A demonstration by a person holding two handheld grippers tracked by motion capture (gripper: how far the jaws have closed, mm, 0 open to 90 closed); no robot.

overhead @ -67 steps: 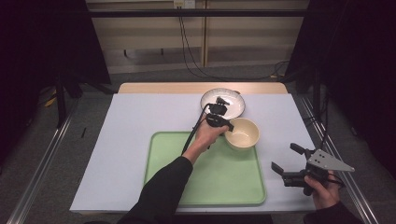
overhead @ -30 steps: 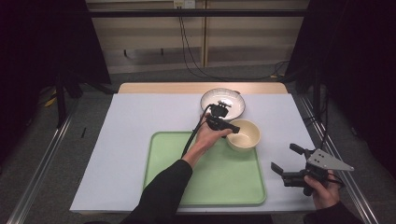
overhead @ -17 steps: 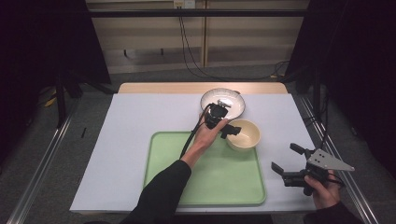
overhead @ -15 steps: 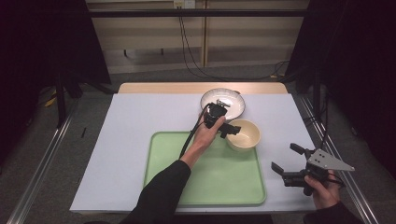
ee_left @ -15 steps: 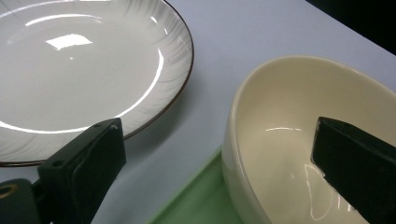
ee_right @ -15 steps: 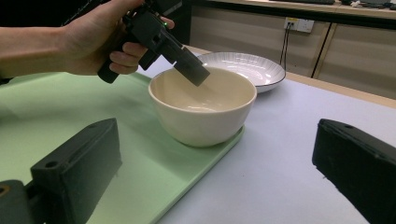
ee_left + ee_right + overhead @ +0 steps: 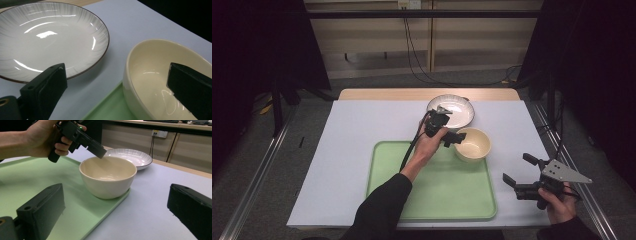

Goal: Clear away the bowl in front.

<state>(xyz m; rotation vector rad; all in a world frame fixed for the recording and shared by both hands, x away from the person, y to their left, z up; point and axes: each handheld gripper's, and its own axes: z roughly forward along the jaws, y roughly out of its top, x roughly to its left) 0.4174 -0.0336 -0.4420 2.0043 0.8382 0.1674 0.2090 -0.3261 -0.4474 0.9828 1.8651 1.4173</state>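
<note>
A cream bowl [image 7: 472,145] stands on the far right corner of the green tray [image 7: 432,190]. Just behind it on the white table lies a white plate [image 7: 452,111] with a dark rim. My left gripper [image 7: 457,136] is open at the bowl's left rim. In the left gripper view one jaw hangs over the inside of the bowl [image 7: 162,75] and the other is outside it, in front of the plate [image 7: 50,37]. My right gripper [image 7: 517,168] is open near the table's front right, holding nothing. It faces the bowl [image 7: 108,176] and the left gripper [image 7: 98,151].
The table is covered in white [image 7: 362,150], with a wooden strip [image 7: 387,94] along its far edge. Metal rails [image 7: 257,170] run along both sides. The tray [image 7: 37,177] carries nothing besides the bowl.
The left hand has shifted slightly by the bowl's rim, and the bowl has stayed at about the same spot. The right gripper has not moved.
</note>
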